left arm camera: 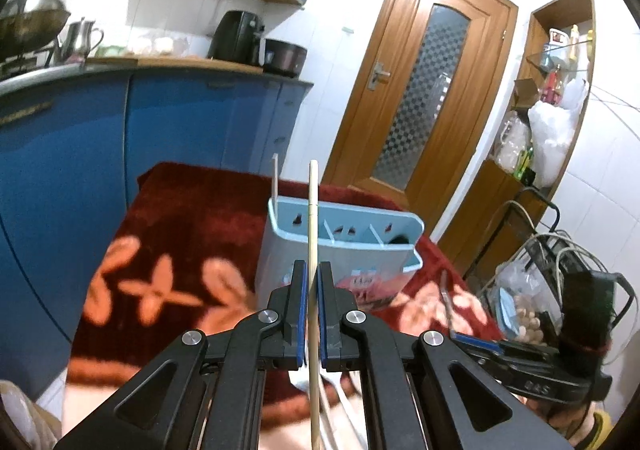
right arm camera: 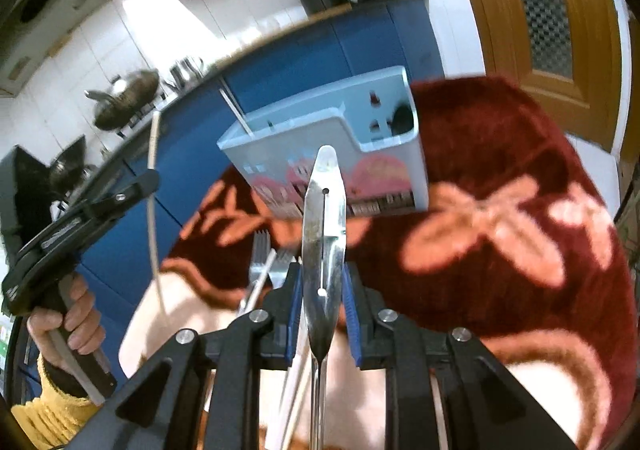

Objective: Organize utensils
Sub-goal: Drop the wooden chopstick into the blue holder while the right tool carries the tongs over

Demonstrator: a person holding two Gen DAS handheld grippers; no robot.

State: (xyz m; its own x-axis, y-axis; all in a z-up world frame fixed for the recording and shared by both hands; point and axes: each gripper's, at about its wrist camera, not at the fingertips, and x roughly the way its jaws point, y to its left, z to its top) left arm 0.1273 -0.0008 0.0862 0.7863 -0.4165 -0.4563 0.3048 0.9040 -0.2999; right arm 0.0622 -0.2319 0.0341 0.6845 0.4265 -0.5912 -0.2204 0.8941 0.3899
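A light blue utensil holder (left arm camera: 340,246) with several compartments stands on the red flowered cloth; it also shows in the right wrist view (right arm camera: 340,153). One pale chopstick (left arm camera: 275,175) stands in its left compartment. My left gripper (left arm camera: 312,282) is shut on a wooden chopstick (left arm camera: 313,217), held upright just in front of the holder. My right gripper (right arm camera: 322,282) is shut on a steel spoon (right arm camera: 324,209), edge-on, lifted in front of the holder. Two forks (right arm camera: 266,256) and pale chopsticks (right arm camera: 256,290) lie on the cloth below it.
The red cloth (left arm camera: 160,234) covers a small table. Blue kitchen cabinets (left arm camera: 80,153) stand to the left with pots and appliances on top. A wooden door (left arm camera: 424,89) and a cluttered shelf (left arm camera: 552,109) are behind and to the right.
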